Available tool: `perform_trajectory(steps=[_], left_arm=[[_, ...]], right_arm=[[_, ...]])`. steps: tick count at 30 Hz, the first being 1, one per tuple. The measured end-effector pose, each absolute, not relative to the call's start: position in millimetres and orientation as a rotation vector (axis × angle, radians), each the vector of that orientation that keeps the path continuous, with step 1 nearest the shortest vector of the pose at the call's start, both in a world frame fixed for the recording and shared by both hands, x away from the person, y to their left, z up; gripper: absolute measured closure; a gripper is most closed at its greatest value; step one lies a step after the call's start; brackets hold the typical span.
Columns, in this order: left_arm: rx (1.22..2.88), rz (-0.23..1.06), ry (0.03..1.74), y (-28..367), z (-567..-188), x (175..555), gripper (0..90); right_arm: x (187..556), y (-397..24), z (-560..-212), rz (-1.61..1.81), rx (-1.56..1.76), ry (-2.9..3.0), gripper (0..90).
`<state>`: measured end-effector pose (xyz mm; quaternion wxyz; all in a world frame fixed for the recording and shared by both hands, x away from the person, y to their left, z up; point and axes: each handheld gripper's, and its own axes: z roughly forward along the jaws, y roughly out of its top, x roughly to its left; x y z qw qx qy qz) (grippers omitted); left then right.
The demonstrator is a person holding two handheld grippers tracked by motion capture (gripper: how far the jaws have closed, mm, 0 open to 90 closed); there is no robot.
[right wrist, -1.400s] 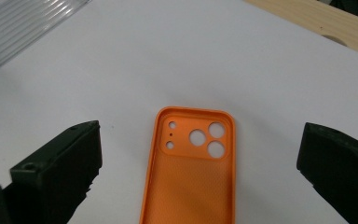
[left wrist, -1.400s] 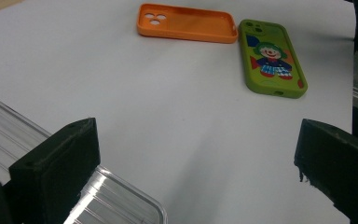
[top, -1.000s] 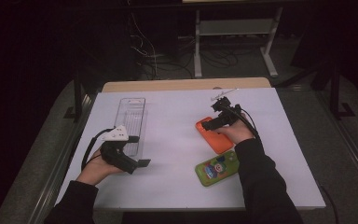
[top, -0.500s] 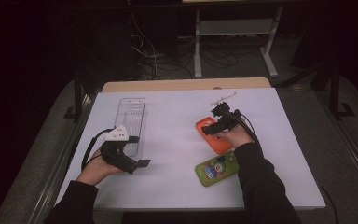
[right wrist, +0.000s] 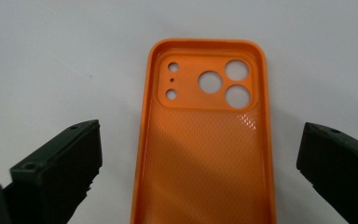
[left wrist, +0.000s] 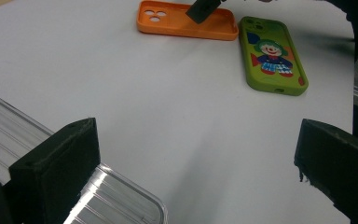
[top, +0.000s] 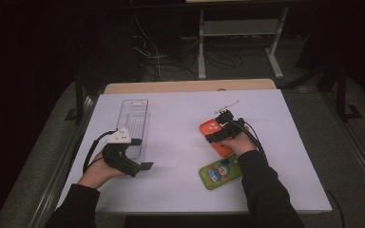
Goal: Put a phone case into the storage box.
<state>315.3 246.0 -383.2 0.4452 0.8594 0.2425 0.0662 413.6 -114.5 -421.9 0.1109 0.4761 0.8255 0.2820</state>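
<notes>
- Plainly, the work in hand was the pickup of the orange phone case (right wrist: 205, 140), and it had not yet been lifted: it lay flat on the white table (top: 180, 118), hollow side up, camera holes toward the far end.
- The right claw (top: 217, 132) hung over that case with its jaws spread wide, one to each side of it; in the right gripper view neither jaw touched the orange rim, so nothing was held.
- In the left gripper view one right jaw seemed to dip at the case's long edge, though whether it touched could not be told.
- The green phone case (top: 221, 171), printed with a clown, lay just beside the orange one on the person's side, face up and untouched.
- The left claw (top: 140, 164) rested low on the table at the near end of the clear tray (top: 135, 121), jaws wide apart and empty, pointing across toward the two cases.
- The clear tray looked empty as far as its ribbed floor showed, so I judged that no case had been put away.
- A thin pale stick (top: 228, 103) lay on the table beyond the right claw; what it was could not be made out.
- By my reckoning the task stood near its start: the approach was made, while closing on the orange case, lifting it and carrying it remained, likely followed by the green one.
</notes>
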Motion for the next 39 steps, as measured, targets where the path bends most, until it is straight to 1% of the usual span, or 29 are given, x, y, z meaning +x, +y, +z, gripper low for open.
perform_trajectory(steps=[14,17,24,28,39], left_arm=[[2.136,0.167,0.597,245.8,-383.8,315.7,0.0],[2.138,0.165,0.598,246.0,-384.0,316.0,0.0],[2.137,0.162,0.601,245.5,-384.2,315.6,0.0],[2.137,0.165,0.599,245.6,-384.0,315.7,0.0],[2.133,0.163,0.6,244.4,-384.2,315.6,0.0]], right_arm=[[410.8,-113.1,-442.1,0.764,1.416,2.434,0.0],[410.0,-113.2,-444.0,0.772,1.411,2.435,4.2],[409.1,-112.2,-445.5,0.749,1.389,2.43,6.9],[407.4,-112.1,-444.1,0.748,1.398,2.429,10.5],[406.3,-112.1,-443.5,0.742,1.401,2.423,14.2]])
